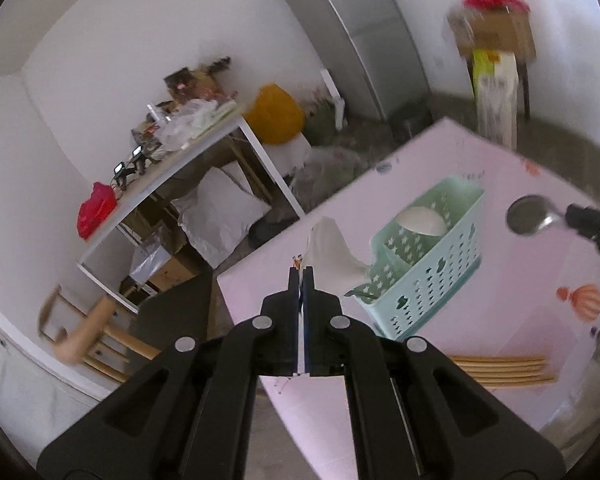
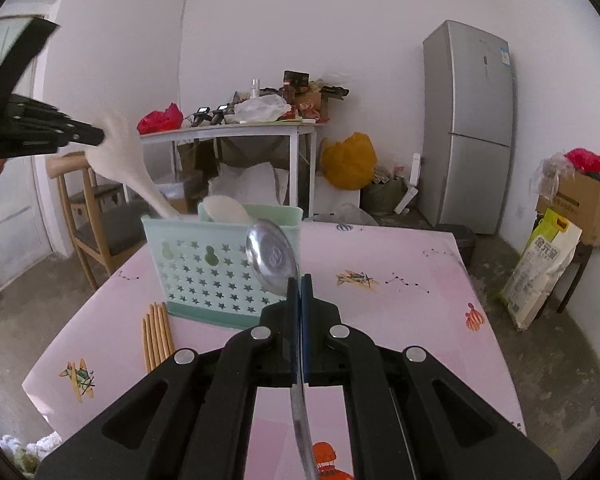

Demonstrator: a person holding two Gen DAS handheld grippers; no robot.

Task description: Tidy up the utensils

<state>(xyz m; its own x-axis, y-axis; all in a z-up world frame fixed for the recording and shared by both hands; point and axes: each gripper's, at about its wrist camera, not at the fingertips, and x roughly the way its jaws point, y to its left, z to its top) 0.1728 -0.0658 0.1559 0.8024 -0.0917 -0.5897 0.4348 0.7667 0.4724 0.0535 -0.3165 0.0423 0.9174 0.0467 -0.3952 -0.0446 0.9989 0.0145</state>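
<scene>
A mint green perforated basket (image 1: 432, 280) (image 2: 204, 272) stands on the pink table (image 2: 400, 320). A white spoon's bowl (image 1: 420, 220) (image 2: 224, 210) sticks up out of it. My left gripper (image 1: 300, 270) is shut on the broad end of a white paddle spoon (image 1: 328, 244) (image 2: 120, 156), whose narrow end reaches down into the basket. My right gripper (image 2: 300, 278) is shut on a metal spoon (image 2: 272, 256) (image 1: 528, 216). The spoon's bowl hangs in the air in front of the basket. Several wooden chopsticks (image 1: 500, 368) (image 2: 156, 336) lie on the table beside the basket.
A wooden chair (image 2: 88, 216) stands at the table's left edge. Behind it are a cluttered white side table (image 2: 236, 130), a yellow bag (image 2: 348, 160) and a grey fridge (image 2: 468, 128). A cardboard box (image 2: 580, 200) and a sack (image 2: 540, 268) stand to the right.
</scene>
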